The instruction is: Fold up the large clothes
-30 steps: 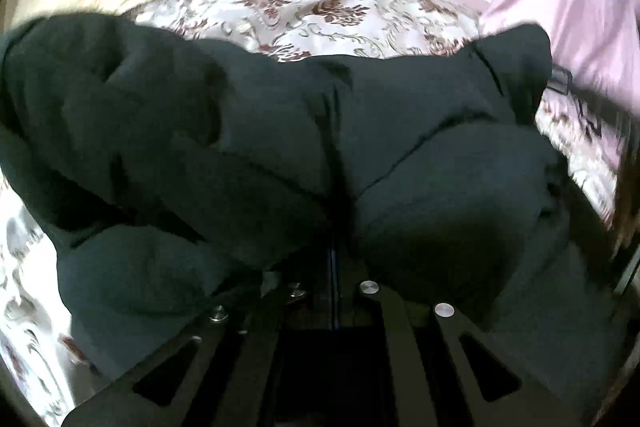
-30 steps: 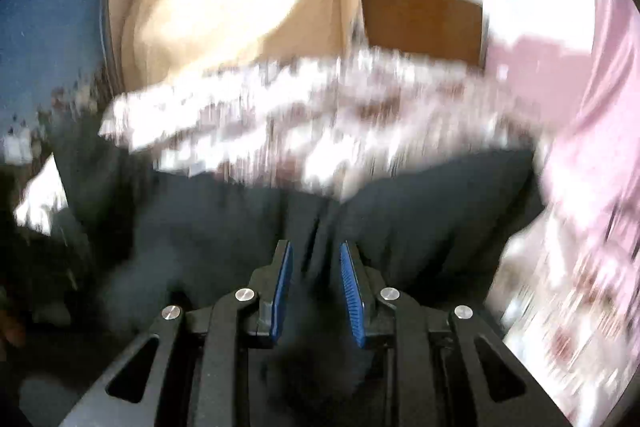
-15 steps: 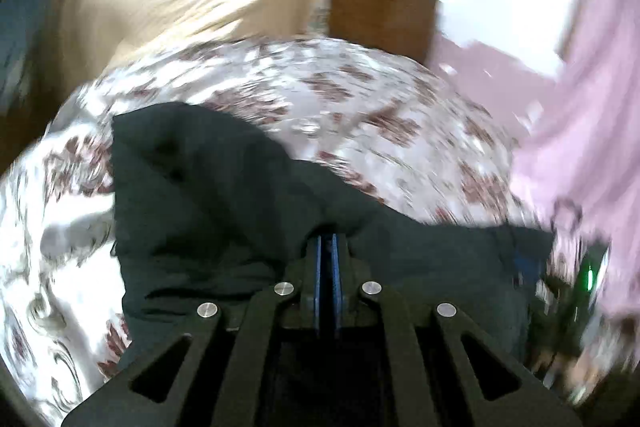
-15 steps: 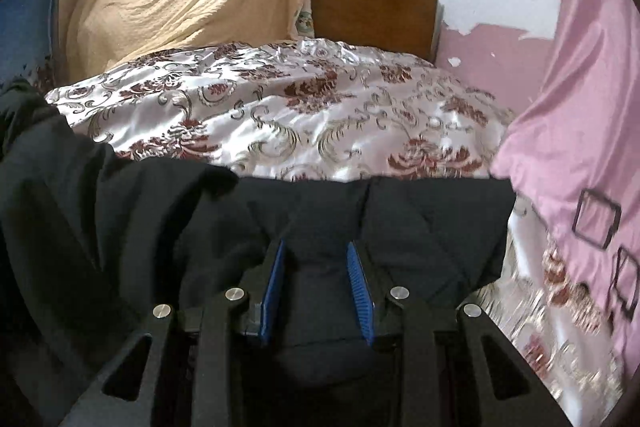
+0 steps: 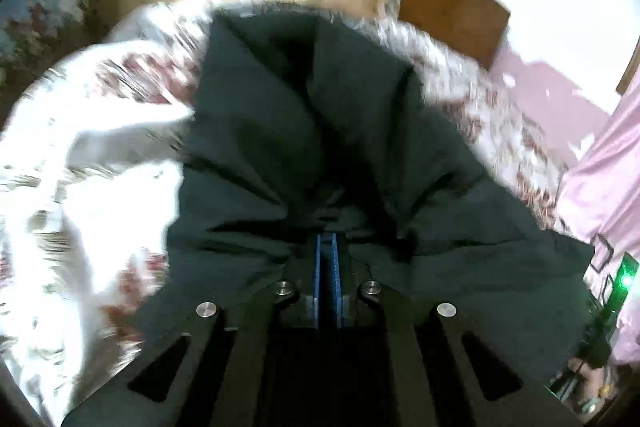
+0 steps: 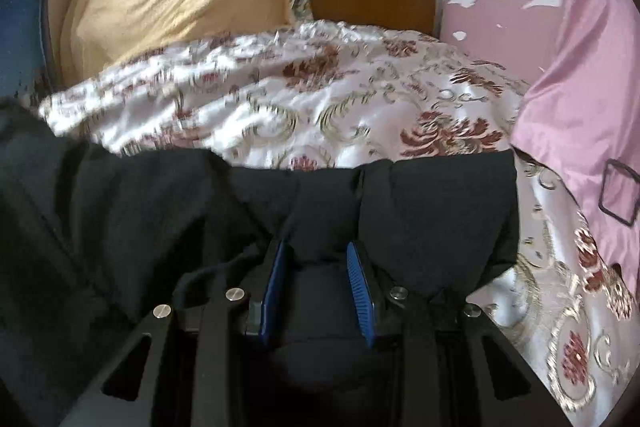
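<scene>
- Left wrist view: I am seeing my left gripper [image 5: 328,247] nearly closed, its blue pads [image 5: 319,267] pinching a gathered edge of the dark garment [image 5: 304,131]. The cloth is fanning out in deep pleats from the pinch, hanging bunched over the floral bedspread [image 5: 100,155]. The picture is blurring, so I am reading this as mid-carry, not a finished fold.
- Right wrist view: my right gripper [image 6: 318,267] is standing partly open, and its jaws have just been opening, with a thick roll of the same garment [image 6: 436,215] lying between the pads [image 6: 358,279]. Whether they are pressing on it I cannot tell.
- I am judging the fold as under way: nothing is lying flat or squared yet, and smoothing is remaining.
</scene>
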`<state>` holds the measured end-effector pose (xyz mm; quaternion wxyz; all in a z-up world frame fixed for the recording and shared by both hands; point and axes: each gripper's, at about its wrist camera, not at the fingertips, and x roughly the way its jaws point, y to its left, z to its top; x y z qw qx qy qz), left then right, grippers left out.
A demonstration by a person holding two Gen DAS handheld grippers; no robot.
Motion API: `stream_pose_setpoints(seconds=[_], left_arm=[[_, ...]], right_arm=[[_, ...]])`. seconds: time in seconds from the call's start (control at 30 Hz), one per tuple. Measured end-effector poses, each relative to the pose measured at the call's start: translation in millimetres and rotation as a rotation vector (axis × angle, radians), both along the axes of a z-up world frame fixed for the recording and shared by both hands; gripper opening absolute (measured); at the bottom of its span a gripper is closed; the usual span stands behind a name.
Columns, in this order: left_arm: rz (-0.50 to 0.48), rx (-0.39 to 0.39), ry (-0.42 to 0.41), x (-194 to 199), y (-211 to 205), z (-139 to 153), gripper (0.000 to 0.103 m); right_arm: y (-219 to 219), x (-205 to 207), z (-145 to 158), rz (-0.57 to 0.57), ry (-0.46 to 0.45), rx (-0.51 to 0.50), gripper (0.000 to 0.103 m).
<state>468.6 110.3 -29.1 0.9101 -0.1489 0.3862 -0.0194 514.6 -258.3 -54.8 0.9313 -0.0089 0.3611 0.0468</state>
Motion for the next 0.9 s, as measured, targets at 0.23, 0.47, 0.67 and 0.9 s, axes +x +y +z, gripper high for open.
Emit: stream_pose_setpoints(seconds=[0.23,0.47,0.67,0.9], left_arm=[[-0.163,0.042,-0.217,-16.3,-30.0,71.9,0.039],[-0.376,0.193,0.017,13.3,-99.5,-0.8,0.040],[-0.343,0.170,-0.053,-3.2,-85.2,-23.1,0.041],[-0.304,0.146,-0.020,-15.6,-77.2,-8.0,0.048]], right_arm=[[34.4,-35.9,52.4,0.162,-0.114,0.119,0.039],[72.4,-41.4,22.5,0.279,-0.036,0.006,0.049],[68.7,-33.2,-7.3,0.283,-0.024,0.051,0.050],[55.5,-45.1,5.3,0.254,-0.006,0.106,0.059]])
